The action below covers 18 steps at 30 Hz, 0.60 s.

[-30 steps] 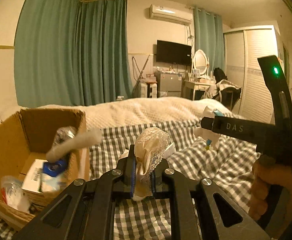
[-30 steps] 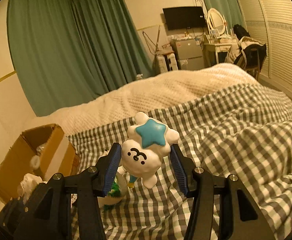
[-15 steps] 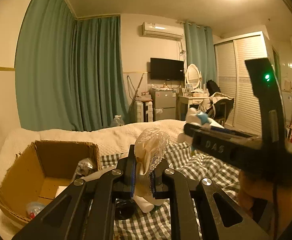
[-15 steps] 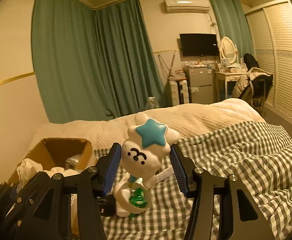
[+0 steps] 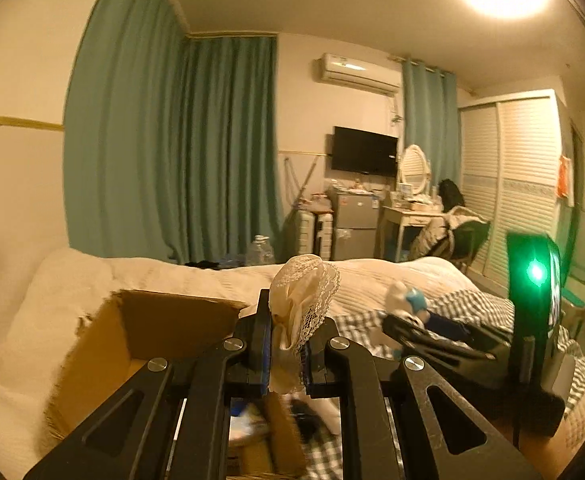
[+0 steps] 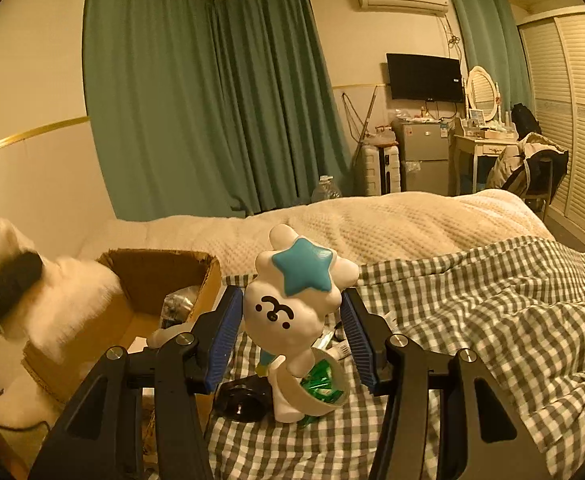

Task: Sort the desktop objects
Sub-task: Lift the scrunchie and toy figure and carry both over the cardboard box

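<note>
My left gripper [image 5: 286, 344] is shut on a cream lace cloth [image 5: 302, 300] and holds it above the near edge of an open cardboard box [image 5: 164, 320]. My right gripper [image 6: 292, 332] is shut on a white toy figure with a blue star [image 6: 292, 292], held above the checked bed cover. The right gripper with its toy also shows in the left wrist view [image 5: 408, 304], to the right of the cloth. The box [image 6: 160, 276] lies left of the toy in the right wrist view, with several small items inside.
A white cup of green wrapped sweets [image 6: 320, 380] and a black round object [image 6: 244, 398] lie on the checked cover [image 6: 472, 320] under the toy. A cream blanket [image 6: 372, 220] covers the far bed. The left gripper shows blurred at the left edge [image 6: 4, 292].
Both grippers have risen and shifted left toward the box, each keeping its load. The box now sits directly under the left gripper.
</note>
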### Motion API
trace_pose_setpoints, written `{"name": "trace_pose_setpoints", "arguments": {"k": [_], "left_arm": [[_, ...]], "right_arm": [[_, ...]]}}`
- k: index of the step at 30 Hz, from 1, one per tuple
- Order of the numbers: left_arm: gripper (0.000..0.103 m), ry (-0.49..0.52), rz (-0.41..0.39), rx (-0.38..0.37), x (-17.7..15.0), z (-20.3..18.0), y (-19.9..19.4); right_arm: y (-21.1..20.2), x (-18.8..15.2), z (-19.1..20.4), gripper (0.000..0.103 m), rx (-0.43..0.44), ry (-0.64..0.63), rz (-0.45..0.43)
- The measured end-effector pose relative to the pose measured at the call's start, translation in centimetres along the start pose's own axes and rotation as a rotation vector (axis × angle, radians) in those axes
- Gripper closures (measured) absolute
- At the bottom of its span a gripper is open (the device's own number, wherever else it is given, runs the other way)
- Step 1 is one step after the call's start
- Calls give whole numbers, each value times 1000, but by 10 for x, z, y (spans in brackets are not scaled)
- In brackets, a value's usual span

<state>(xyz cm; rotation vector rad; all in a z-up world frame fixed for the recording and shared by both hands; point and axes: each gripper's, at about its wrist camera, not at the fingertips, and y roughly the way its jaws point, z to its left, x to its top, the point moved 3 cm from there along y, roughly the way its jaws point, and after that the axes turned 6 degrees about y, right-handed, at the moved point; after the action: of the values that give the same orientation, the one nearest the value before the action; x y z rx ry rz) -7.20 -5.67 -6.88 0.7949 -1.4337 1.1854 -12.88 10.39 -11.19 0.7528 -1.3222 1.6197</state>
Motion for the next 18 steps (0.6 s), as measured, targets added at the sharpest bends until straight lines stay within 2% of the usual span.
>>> {"name": "trace_pose_setpoints", "arguments": {"k": [10, 14, 18], "left_arm": [[92, -72, 26, 141, -1, 88, 1], [92, -86, 62, 153, -11, 110, 9], [91, -103, 94, 151, -19, 124, 16]], "right_arm": [[14, -7, 54, 53, 80, -52, 33], [21, -13, 82, 53, 118, -88, 55], [40, -25, 106, 53, 154, -95, 124]]}}
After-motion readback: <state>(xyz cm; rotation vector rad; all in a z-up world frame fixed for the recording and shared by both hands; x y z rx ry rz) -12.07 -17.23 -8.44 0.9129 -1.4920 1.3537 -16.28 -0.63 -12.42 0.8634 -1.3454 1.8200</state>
